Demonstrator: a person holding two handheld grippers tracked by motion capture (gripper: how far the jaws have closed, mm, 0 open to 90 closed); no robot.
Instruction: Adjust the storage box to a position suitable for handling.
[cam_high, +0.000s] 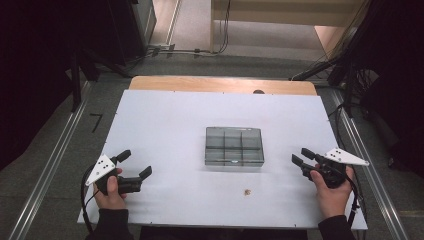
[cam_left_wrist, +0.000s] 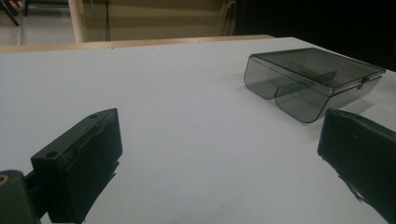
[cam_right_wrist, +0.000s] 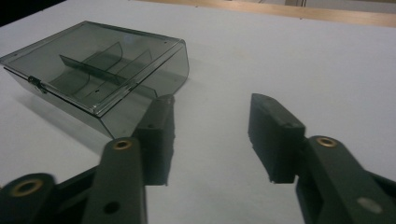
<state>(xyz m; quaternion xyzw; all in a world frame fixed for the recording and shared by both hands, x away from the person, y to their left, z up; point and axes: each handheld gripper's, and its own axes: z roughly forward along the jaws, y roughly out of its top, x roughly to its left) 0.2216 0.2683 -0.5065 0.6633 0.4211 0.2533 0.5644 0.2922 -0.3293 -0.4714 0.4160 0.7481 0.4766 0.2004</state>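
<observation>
A smoky transparent box (cam_high: 234, 146) with inner dividers and a closed lid lies flat in the middle of the white table (cam_high: 170, 120). My left gripper (cam_high: 136, 163) rests near the front left and angles toward the box, its jaws spread wide with nothing between them. In the left gripper view the box (cam_left_wrist: 313, 79) lies ahead to the right, beyond the open gripper (cam_left_wrist: 219, 154). My right gripper (cam_high: 300, 156) sits to the right of the box, its jaws partly apart and empty. In the right gripper view the box (cam_right_wrist: 93, 70) shows its latch side, just past the gripper (cam_right_wrist: 215, 135).
A tiny brown speck (cam_high: 247, 191) lies on the table in front of the box. A wooden strip (cam_high: 222, 84) runs along the table's far edge. Metal rails (cam_high: 50, 170) flank the table on the floor, and cables trail at the back right (cam_high: 345, 105).
</observation>
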